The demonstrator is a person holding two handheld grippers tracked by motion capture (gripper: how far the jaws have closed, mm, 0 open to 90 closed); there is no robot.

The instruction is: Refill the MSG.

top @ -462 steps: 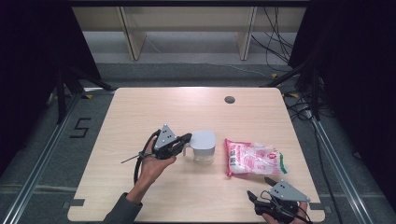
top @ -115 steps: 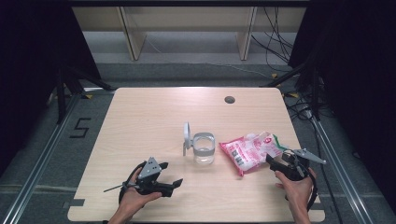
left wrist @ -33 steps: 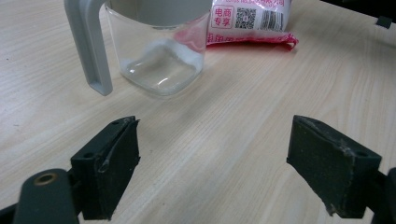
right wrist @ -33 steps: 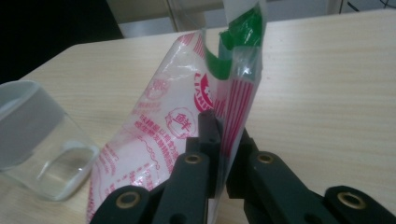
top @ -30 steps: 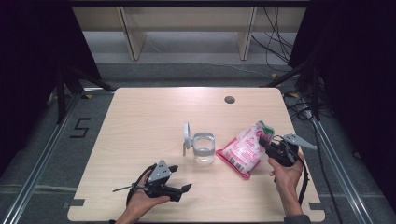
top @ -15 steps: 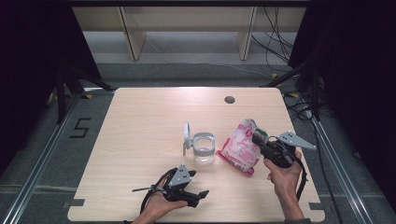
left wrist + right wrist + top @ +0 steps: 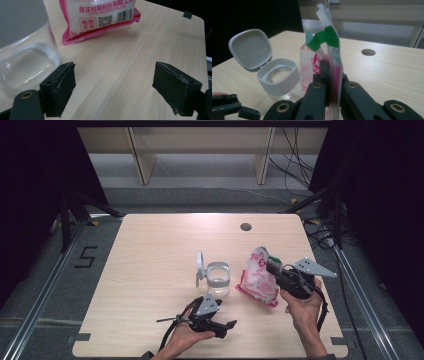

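One pale wood table (image 7: 150, 270), round hole (image 7: 245, 226); shelving (image 7: 200, 150) behind.

The bag (image 7: 96, 18) is cut off at the top edge, the jar (image 7: 23, 50) at the left.

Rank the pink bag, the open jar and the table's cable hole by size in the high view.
1. pink bag
2. open jar, close behind with its lid up
3. cable hole, clearly smallest

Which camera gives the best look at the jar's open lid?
The right gripper view: the lid faces it, hinged up behind the jar. The high view shows the lid edge-on. The left gripper view catches the jar's glass wall.
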